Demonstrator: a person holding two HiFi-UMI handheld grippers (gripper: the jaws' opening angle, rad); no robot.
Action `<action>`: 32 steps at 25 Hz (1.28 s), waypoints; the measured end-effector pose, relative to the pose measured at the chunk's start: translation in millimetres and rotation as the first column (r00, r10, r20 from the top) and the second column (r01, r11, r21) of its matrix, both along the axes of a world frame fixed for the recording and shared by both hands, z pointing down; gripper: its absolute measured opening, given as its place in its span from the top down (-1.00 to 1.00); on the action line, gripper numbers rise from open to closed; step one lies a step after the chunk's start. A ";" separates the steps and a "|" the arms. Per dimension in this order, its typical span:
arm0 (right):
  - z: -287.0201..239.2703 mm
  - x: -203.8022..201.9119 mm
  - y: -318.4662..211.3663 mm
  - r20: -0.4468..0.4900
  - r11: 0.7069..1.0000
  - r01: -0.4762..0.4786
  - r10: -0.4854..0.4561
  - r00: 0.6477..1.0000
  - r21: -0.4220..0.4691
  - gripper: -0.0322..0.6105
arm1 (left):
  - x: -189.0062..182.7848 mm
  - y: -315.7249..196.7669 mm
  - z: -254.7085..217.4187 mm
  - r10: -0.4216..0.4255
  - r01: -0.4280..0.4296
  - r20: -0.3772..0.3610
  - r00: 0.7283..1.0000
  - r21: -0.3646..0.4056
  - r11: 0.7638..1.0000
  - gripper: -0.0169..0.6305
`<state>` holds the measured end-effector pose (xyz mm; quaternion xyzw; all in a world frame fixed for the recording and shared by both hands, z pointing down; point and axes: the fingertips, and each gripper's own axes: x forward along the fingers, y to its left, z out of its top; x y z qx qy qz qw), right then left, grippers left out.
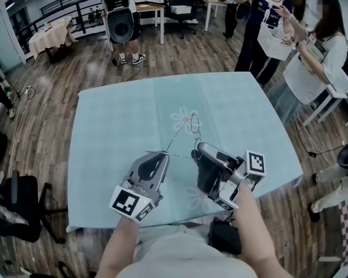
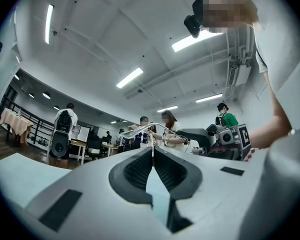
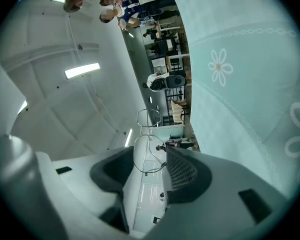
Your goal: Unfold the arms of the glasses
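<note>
Above the table (image 1: 116, 132), glasses (image 1: 192, 124) are held in the air between both grippers. One arm (image 1: 175, 139) is pinched near its end by the left gripper (image 1: 163, 154), jaws almost together on the thin wire. One lens rim (image 3: 149, 154) is clamped by the right gripper (image 1: 198, 153), jaws set wider. The second lens (image 3: 149, 118) sticks out past the jaws. People (image 1: 322, 51) are seen beyond the table.
</note>
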<state>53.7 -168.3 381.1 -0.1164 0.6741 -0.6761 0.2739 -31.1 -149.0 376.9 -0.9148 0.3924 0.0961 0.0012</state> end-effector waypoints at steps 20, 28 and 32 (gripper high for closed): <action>1.6 4.0 21.1 0.008 0.994 0.108 -0.109 0.994 0.031 0.25 | -32.3 -7.8 -9.9 0.055 -0.051 -0.074 0.996 0.055 0.997 0.88; 7.3 3.6 31.7 -0.045 0.980 0.188 -0.185 0.982 0.070 0.25 | -42.6 -4.6 -3.5 0.080 -0.077 -0.061 0.995 0.056 0.995 0.88; 11.2 5.2 38.2 -0.068 0.971 0.227 -0.223 0.973 0.074 0.25 | -49.7 -6.2 -0.8 0.068 -0.065 -0.054 0.996 0.050 0.997 0.88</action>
